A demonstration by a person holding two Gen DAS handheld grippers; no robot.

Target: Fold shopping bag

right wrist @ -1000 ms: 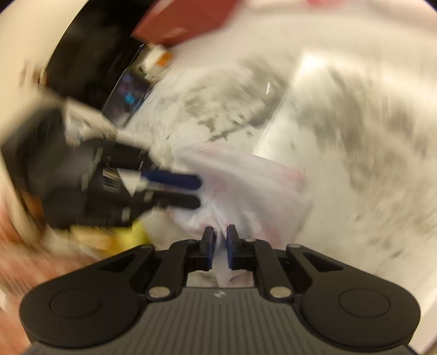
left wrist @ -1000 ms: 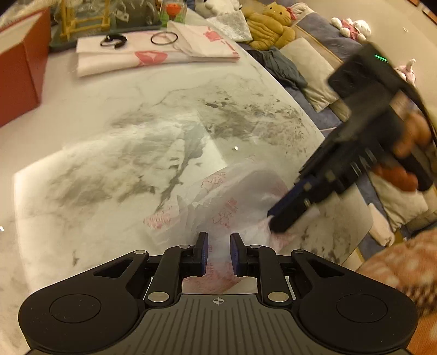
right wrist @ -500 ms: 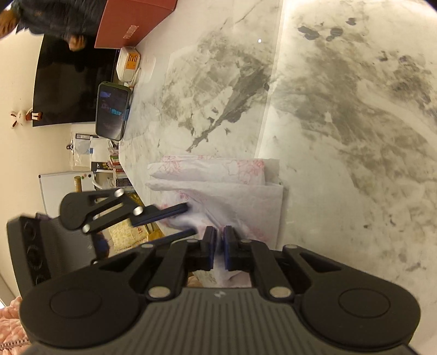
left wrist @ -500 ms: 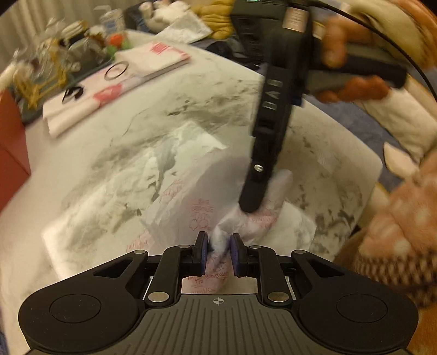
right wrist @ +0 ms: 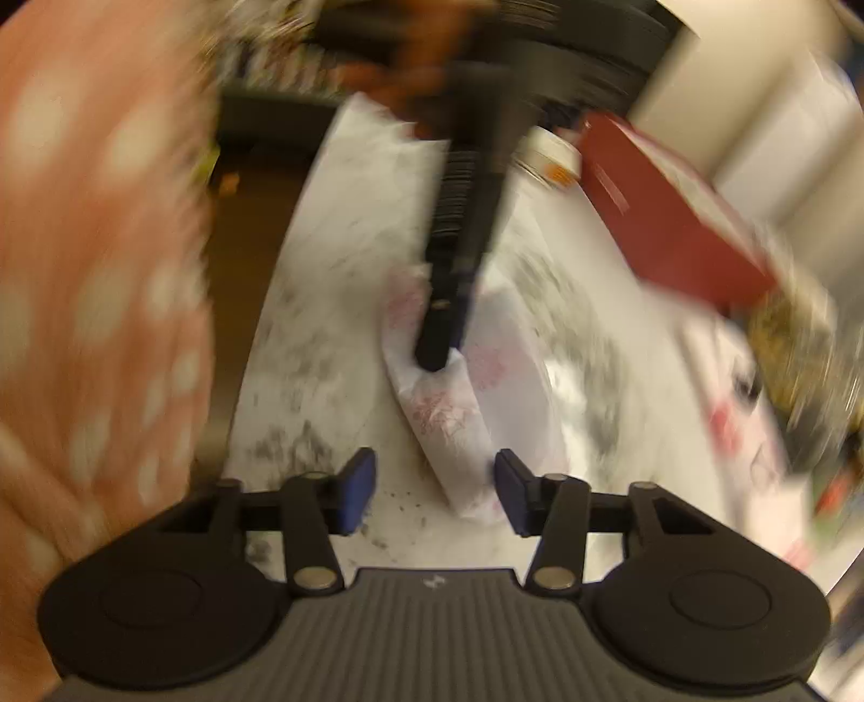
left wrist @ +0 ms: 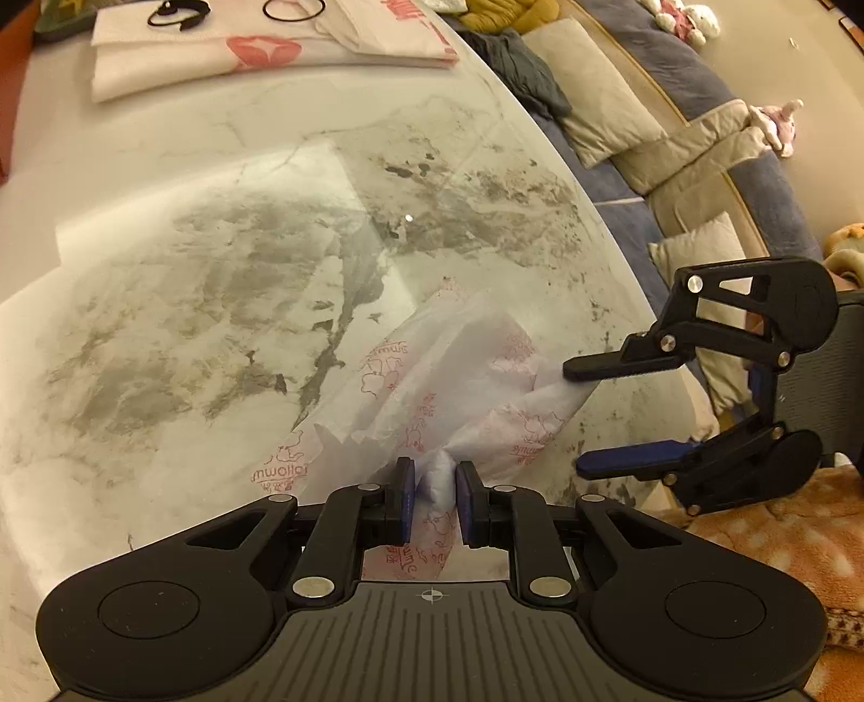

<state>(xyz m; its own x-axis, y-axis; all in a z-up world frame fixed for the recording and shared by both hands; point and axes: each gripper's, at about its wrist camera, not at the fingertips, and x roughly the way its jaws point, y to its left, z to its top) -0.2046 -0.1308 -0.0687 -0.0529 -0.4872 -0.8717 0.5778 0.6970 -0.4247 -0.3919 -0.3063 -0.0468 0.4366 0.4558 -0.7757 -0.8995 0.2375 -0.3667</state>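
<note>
A thin white plastic shopping bag [left wrist: 453,389] with pink print lies crumpled and partly folded on the marble table [left wrist: 216,302] near its right edge. My left gripper [left wrist: 435,499] is shut on the bag's near end. My right gripper [left wrist: 572,418] is open at the right, its upper finger touching the bag's right corner. In the blurred right wrist view the bag [right wrist: 459,410] lies between and ahead of my open right gripper [right wrist: 434,488], with my left gripper [right wrist: 437,356] pressing on it from above.
Folded white and pink bags [left wrist: 259,48] with two rings lie at the table's far end. A red box [right wrist: 669,221] stands on the table. A sofa with cushions [left wrist: 637,124] runs past the right table edge. Spotted pink fabric [left wrist: 777,545] is close at the right.
My right gripper has let go of the bag, opened, and swung out to the right side. My left gripper has kept its hold on the bag's near end.
</note>
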